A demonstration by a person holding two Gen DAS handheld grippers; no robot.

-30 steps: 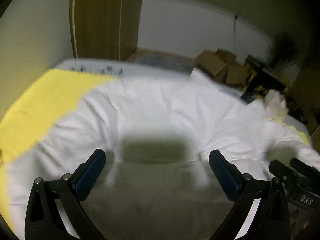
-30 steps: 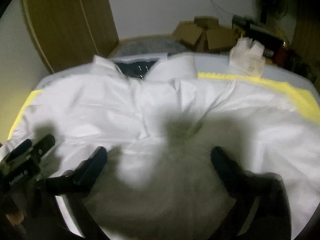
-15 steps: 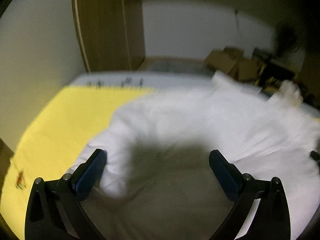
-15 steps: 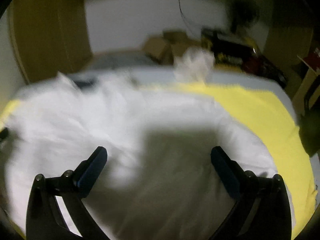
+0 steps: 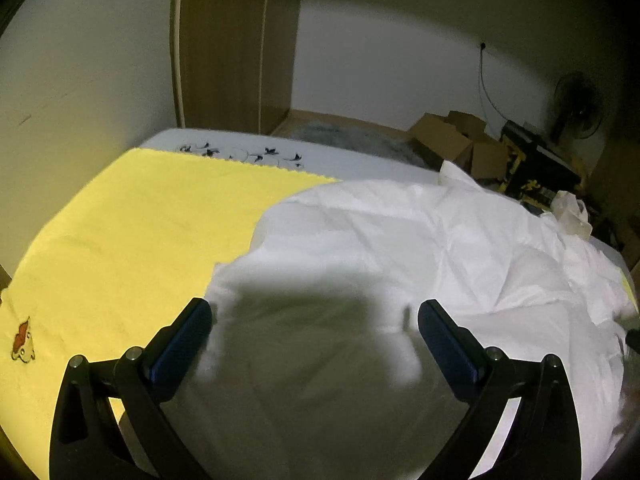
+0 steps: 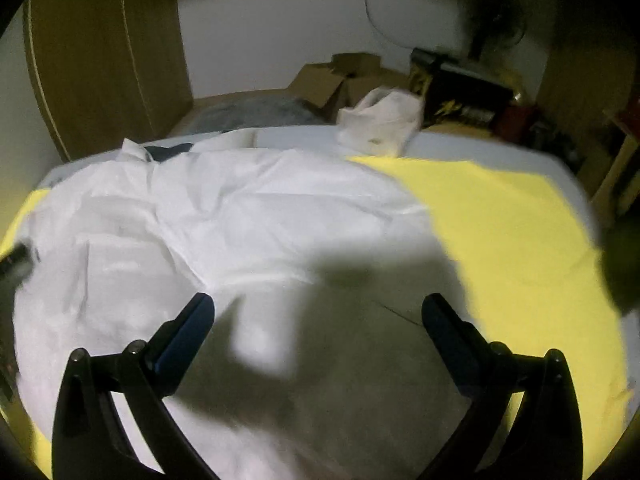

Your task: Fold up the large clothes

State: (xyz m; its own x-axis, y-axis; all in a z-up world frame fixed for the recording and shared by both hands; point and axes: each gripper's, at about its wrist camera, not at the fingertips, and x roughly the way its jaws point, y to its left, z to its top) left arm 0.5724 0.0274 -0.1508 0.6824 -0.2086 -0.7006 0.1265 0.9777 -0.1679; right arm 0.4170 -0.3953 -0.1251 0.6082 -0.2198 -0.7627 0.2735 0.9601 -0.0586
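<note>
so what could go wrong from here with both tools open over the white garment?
1. The white garment is creased and bunched, so a pinch may catch several layers.
2. Shadow covers the cloth between the open left tool and right tool, so its edges are hard to read.
3. Dragging could ruck the yellow sheet.

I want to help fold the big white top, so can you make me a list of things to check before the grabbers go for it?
1. Left gripper jaws wide apart and empty: ok.
2. Right gripper jaws wide apart and empty: ok.
3. White garment lying spread on the yellow sheet: ok, though it is wrinkled.
4. Garment's edge below the left gripper easy to see: not ok, the gripper's shadow covers it.
5. Collar end found, toward the far edge of the bed: ok, seen in the right wrist view.
6. Crumpled white bag clear of the garment: cannot tell, it lies close to the far edge.
</note>
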